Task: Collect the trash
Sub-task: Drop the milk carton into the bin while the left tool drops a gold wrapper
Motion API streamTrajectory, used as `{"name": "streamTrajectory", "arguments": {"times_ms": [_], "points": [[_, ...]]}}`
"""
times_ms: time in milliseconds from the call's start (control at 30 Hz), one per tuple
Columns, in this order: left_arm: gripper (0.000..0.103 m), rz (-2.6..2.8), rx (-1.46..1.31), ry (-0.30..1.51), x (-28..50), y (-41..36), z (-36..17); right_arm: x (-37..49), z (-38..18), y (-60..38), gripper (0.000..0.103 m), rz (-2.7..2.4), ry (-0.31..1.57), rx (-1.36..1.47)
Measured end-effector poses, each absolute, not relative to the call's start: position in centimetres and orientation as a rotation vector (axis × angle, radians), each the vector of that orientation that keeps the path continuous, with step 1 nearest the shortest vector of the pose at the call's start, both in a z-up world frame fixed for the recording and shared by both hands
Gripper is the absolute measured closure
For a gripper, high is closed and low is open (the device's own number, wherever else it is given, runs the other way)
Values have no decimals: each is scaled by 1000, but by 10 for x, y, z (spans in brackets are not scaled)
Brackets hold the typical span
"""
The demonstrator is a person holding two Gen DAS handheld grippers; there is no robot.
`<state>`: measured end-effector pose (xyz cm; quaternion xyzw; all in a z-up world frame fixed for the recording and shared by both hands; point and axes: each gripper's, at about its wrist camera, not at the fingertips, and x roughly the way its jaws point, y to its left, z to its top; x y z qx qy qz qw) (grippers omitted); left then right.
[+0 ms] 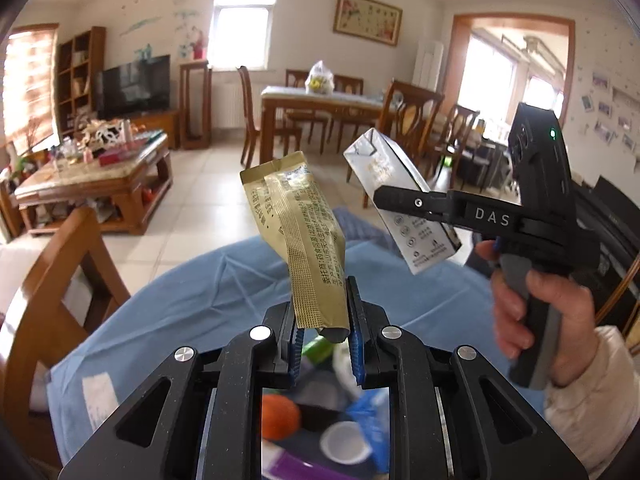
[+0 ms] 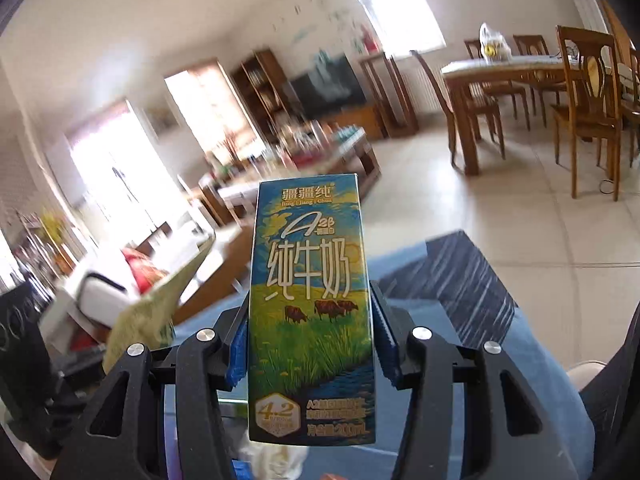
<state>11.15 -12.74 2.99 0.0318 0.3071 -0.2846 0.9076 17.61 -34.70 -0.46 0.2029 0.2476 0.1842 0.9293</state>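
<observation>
My left gripper (image 1: 322, 304) is shut on a gold foil snack wrapper (image 1: 298, 232) and holds it upright in the air above a blue cloth (image 1: 192, 304). My right gripper (image 2: 312, 316) is shut on a small milk carton (image 2: 310, 300) with a blue and green cow picture. In the left wrist view the right gripper (image 1: 400, 200) holds the carton (image 1: 400, 200) up at the right of the wrapper. The wrapper also shows blurred at the left of the right wrist view (image 2: 156, 304).
Below my left gripper lie several trash items: an orange ball (image 1: 280, 416), a white cap (image 1: 344, 442), bottles. A wooden chair (image 1: 52, 292) stands at the left, a cluttered coffee table (image 1: 96, 180) beyond it, a dining table (image 1: 320, 100) with chairs at the back.
</observation>
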Motion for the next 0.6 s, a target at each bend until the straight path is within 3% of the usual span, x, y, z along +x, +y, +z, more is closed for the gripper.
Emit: {"name": "streamTrajectory", "arguments": {"times_ms": [267, 600], "points": [[84, -605, 72, 603, 76, -164, 49, 117, 10, -399, 53, 361, 411, 383], [84, -780, 38, 596, 58, -277, 52, 35, 10, -535, 53, 135, 330, 435]]}}
